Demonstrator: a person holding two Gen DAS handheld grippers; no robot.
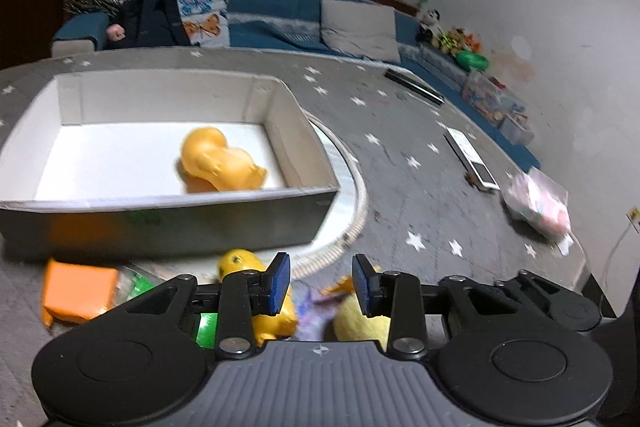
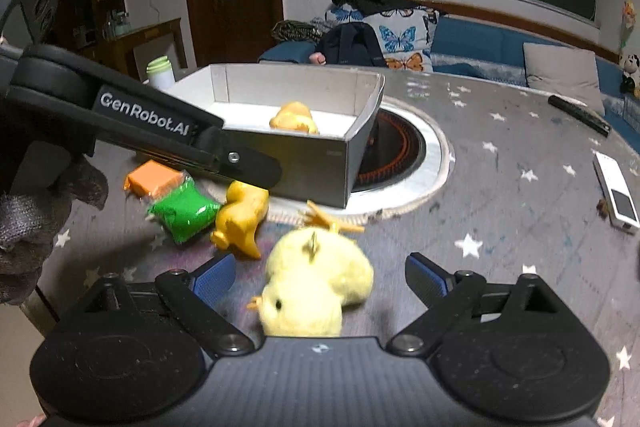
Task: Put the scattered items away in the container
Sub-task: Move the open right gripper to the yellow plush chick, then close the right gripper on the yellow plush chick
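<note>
A grey box [image 1: 180, 219] with a white inside holds one yellow-orange toy animal [image 1: 218, 161]; both also show in the right wrist view, box [image 2: 312, 167] and toy [image 2: 294, 119]. On the starred table lie a fluffy yellow chick [image 2: 316, 283], a second yellow toy animal [image 2: 242, 215], a green packet [image 2: 184, 211] and an orange block [image 2: 154, 181]. My right gripper [image 2: 320, 275] is open with the chick between its fingers. My left gripper [image 1: 322, 283] is open and empty above the yellow toy [image 1: 244, 263] and chick [image 1: 360, 319]. Its arm [image 2: 152, 123] crosses the right view.
A round hotplate recess [image 2: 400, 155] lies right of the box. A white remote [image 2: 616, 195], a black remote [image 2: 580, 115] and a pink-white bag [image 1: 536, 203] lie on the table's right side. A bottle [image 2: 160, 73] stands behind the box. A blue sofa [image 1: 288, 15] runs behind.
</note>
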